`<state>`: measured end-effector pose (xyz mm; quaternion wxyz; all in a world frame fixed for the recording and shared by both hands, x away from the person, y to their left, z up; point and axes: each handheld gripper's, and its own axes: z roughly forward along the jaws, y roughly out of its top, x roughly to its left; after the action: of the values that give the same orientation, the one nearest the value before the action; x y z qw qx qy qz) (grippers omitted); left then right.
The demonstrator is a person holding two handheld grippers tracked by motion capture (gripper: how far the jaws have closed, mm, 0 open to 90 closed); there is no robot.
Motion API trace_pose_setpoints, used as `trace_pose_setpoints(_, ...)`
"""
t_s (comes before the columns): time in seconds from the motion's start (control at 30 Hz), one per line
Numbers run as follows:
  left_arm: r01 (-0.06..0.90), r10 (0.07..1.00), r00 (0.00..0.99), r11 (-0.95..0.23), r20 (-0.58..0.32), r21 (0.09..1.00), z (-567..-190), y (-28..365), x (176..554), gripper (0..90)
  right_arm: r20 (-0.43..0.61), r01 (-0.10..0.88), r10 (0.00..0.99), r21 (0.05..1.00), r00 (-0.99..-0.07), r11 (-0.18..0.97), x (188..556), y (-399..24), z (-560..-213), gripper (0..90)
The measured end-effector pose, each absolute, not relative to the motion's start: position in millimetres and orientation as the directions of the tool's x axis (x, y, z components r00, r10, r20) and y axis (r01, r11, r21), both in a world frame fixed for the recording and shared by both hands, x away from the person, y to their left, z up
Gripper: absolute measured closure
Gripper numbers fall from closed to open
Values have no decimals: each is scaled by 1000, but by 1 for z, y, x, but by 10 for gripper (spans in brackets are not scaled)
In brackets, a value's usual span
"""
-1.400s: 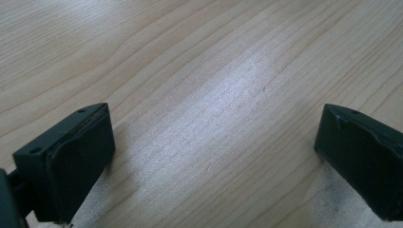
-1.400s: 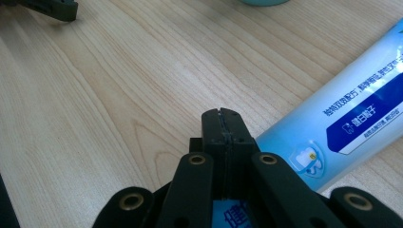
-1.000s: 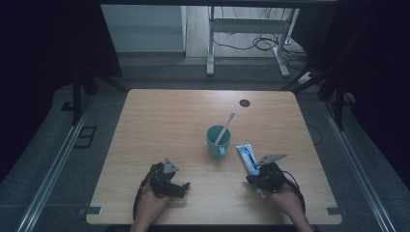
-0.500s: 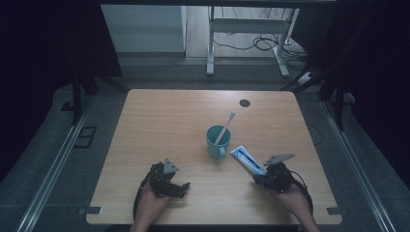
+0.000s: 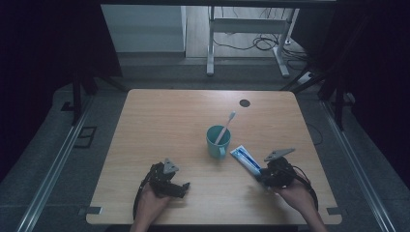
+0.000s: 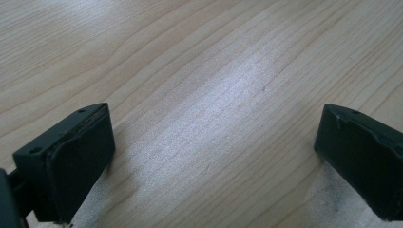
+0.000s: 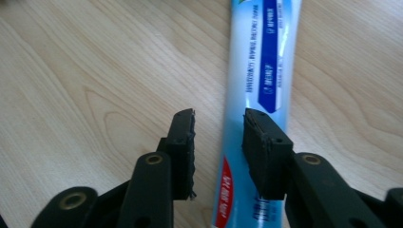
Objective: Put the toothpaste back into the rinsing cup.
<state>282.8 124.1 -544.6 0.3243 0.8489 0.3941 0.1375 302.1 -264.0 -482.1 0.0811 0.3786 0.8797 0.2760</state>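
Observation:
A blue and white toothpaste tube (image 5: 244, 158) (image 7: 266, 57) lies flat on the wooden table (image 5: 159, 125), right of a teal cup (image 5: 216, 142) with a toothbrush (image 5: 226, 125) standing in it. My right gripper (image 5: 262, 174) (image 7: 218, 142) hovers over the tube's near end. Its jaws have just been opening and now stand a little apart, the left one over bare wood and the right one over the tube, with no pad pressing on it. My left gripper (image 5: 182, 187) (image 6: 214, 156) rests near the table's front left, jaws wide open over bare wood.
A small dark round hole (image 5: 244, 103) sits near the table's far right. Beyond the far edge, a metal desk frame (image 5: 211, 43) and cables lie on the floor. Rails run along both sides of the table.
The right gripper's jaws have parted and let go of the toothpaste tube, which now lies on the table. The right hand has shifted slightly to the right. The left hand has stayed still.

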Motion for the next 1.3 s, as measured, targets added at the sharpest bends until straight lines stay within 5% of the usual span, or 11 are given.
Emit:
trace_pose_setpoints(0.6, 581, 759, 651, -479, -23, 658, -545, 124, 283, 0, 27, 686, 726, 352, -687, 637, 333, -257, -488, 430)
trace_pose_setpoints(1.3, 581, 759, 651, -479, -23, 658, -544, 124, 283, 0, 9, 718, 723, 125, -691, 684, 362, -228, -498, 403)
